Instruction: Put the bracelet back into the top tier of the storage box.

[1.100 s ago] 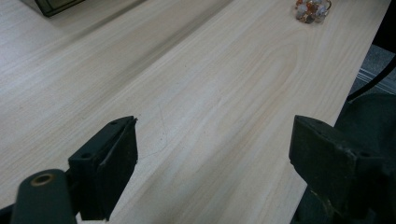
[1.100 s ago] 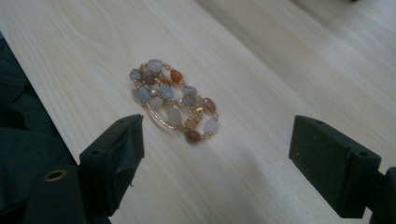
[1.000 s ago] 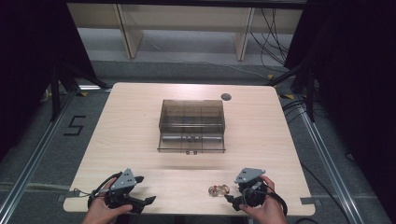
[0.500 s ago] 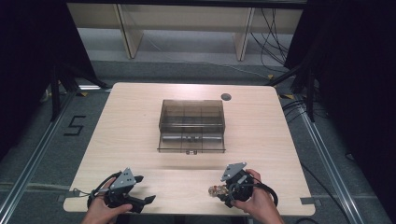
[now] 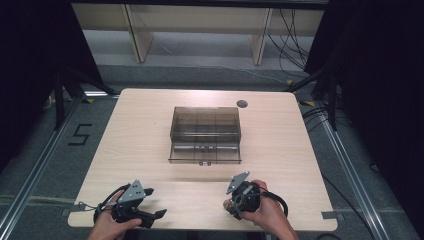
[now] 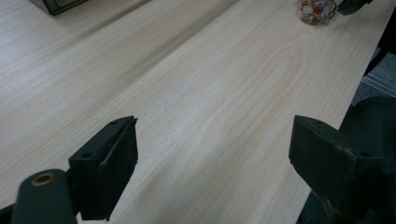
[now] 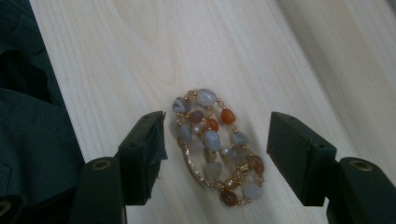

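Bracelet (image 7: 213, 146) of grey, white and orange beads flat on the pale wooden surface (image 5: 150, 130), near its front edge, between the right gripper (image 7: 215, 142) jaws: wide open, straddling, not touching. Left gripper (image 6: 212, 154) jaws also spread wide over bare wood, holding nothing. Smoky clear box (image 5: 205, 134) at mid-surface, well apart.
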Action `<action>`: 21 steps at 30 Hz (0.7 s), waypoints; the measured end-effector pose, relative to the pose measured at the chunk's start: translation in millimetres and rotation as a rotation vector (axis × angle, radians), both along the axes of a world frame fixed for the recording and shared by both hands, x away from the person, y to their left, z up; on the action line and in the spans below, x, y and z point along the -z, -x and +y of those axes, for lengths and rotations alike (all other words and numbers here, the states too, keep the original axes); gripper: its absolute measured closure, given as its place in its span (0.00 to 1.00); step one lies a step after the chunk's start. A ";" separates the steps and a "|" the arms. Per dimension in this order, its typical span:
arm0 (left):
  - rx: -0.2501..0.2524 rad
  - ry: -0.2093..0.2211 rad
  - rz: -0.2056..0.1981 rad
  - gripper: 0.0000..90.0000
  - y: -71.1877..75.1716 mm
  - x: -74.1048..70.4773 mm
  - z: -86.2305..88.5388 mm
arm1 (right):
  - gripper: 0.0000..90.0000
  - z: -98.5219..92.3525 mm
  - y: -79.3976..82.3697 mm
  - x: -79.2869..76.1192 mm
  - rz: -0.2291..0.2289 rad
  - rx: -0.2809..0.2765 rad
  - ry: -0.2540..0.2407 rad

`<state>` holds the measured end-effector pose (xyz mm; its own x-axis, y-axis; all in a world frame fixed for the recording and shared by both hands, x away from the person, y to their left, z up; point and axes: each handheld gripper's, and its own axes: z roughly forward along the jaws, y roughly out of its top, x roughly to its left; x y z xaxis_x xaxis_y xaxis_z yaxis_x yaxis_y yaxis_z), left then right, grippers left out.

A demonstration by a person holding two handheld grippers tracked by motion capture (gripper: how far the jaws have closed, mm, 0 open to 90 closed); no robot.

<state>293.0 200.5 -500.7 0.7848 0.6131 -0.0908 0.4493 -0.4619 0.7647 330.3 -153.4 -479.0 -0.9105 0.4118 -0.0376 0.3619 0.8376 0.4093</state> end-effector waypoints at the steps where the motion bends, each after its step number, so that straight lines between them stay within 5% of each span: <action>1: -0.001 0.008 0.000 0.17 0.2 0.4 -0.8 | 0.46 1.8 0.1 0.7 0.006 -0.010 0.012; 4: -0.013 0.036 0.006 0.17 1.0 0.7 -1.9 | 0.49 5.7 -0.1 1.5 0.012 -0.022 0.034; 7: 0.021 -0.005 -0.018 0.17 -0.8 -0.7 0.5 | 0.51 7.3 -1.0 1.4 0.011 -0.027 0.047; 15: -0.001 0.010 -0.001 0.17 0.1 0.1 -0.9 | 0.56 10.6 -3.6 4.2 0.021 -0.041 0.060; 21: -0.003 0.011 -0.002 0.17 0.1 0.4 -0.8 | 0.70 12.6 -5.7 2.9 0.057 -0.041 0.072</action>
<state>292.8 199.7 -501.2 0.7831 0.6145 -0.0960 0.4490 -0.4517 0.7710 335.9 -140.8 -481.9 -0.9281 0.3722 -0.0135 0.3477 0.8787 0.3270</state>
